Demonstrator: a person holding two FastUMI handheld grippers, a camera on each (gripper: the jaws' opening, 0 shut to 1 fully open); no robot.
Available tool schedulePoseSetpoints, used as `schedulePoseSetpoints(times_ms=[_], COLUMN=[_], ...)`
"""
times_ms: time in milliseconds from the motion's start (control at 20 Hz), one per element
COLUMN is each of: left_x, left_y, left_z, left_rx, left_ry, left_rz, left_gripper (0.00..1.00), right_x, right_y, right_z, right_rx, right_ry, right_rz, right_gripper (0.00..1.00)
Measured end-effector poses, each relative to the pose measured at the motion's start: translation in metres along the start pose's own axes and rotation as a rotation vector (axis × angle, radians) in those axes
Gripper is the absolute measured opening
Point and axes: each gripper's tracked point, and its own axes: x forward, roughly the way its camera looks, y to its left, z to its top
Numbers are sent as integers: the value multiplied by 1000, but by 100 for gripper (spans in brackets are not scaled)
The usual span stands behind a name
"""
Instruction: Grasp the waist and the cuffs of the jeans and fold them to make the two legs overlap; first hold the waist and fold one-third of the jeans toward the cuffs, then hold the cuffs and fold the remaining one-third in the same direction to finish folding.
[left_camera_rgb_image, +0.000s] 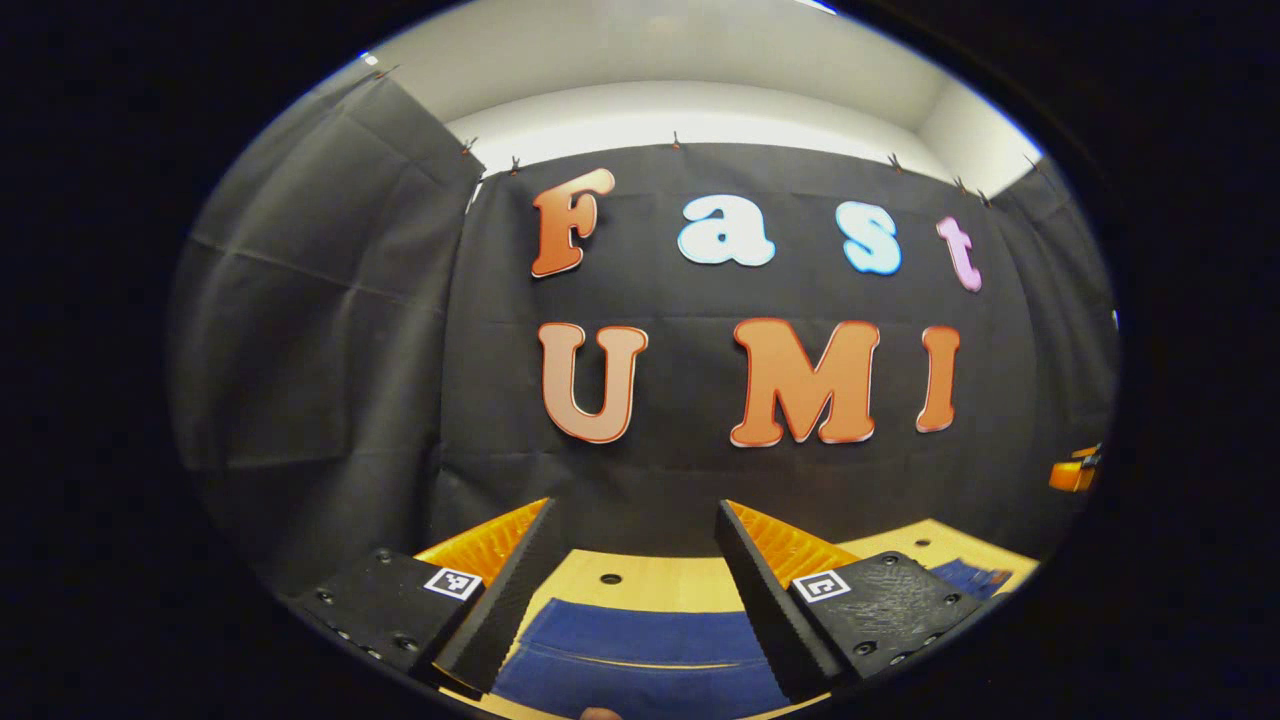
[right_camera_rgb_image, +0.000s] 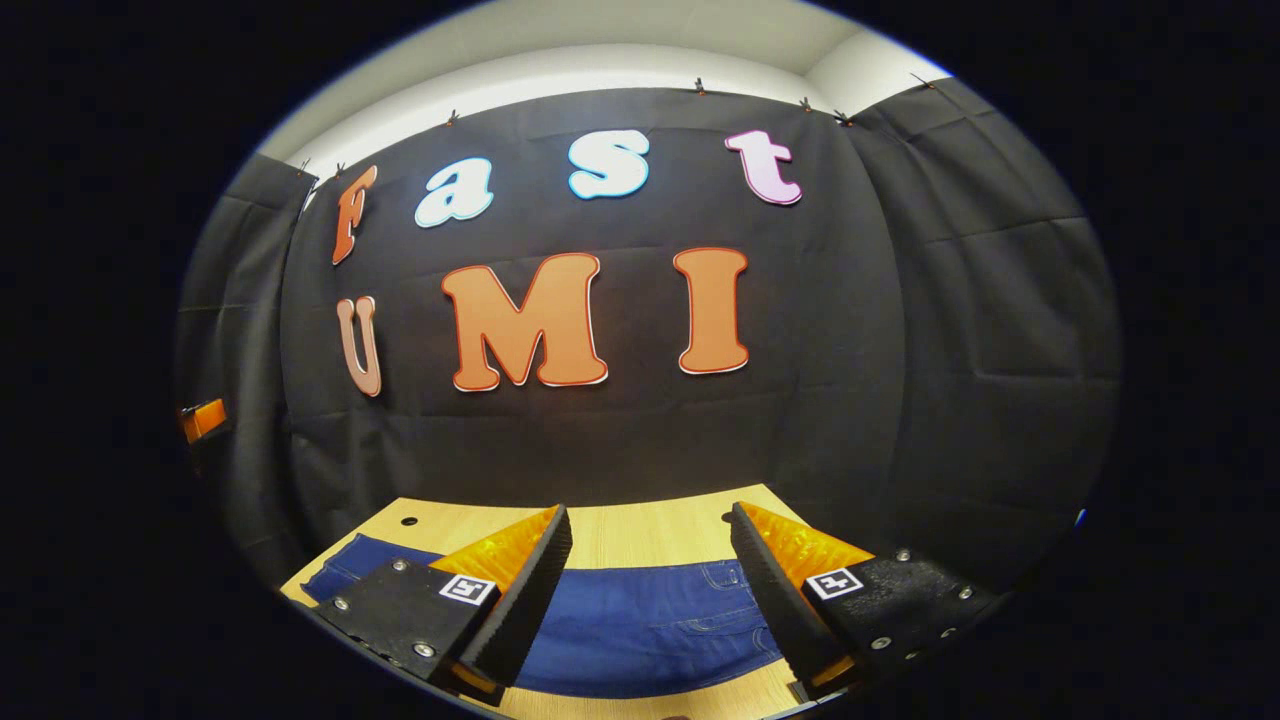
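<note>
Down at six o'clock in both views, the jeans lie flat on the table while I hold my left gripper and right gripper spread wide and empty above them, apparently ready to grasp.

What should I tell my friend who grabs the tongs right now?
Left tongs: open, holding nothing, up above the jeans.
Right tongs: open, holding nothing, above the jeans too.
The jeans lie flat on the wooden table, pockets showing near the right tongs.
Done: nothing grasped yet, and I cannot tell whether any fold is made.
Left: likely everything. Overlap the legs, fold the waist a third toward the cuffs, then fold the cuffs over.
</note>
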Motion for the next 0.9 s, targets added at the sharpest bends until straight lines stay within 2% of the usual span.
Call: schedulePoseSetpoints(times_ms=[50, 150, 200, 300, 650, 750, 900], left_x=[1, 3, 2, 0, -32, -43, -52], left_y=[3, 8, 9, 5, -20, -21, -19], left_z=[-7, -29, -42, -71, -209, -255, -293], left_rx=[64, 201, 269, 404, 855, 939, 1028], left_ry=[14, 67, 99, 147, 340, 416, 458], left_rz=[3, 8, 6, -26, -260, -322, -393], left_gripper=[97, 95, 100, 100, 98, 98, 98], right_x=[4, 14, 17, 22, 28, 28, 23], right_y=[4, 13, 18, 27, 33, 29, 23], right_z=[-4, -15, -22, -37, -86, -95, -102], right_rx=[9, 23, 27, 26, 22, 13, -6], right_ry=[11, 44, 64, 106, 229, 259, 282], right_rz=[12, 31, 40, 57, 68, 58, 45], right_gripper=[100, 97, 97, 97, 97, 97, 97])
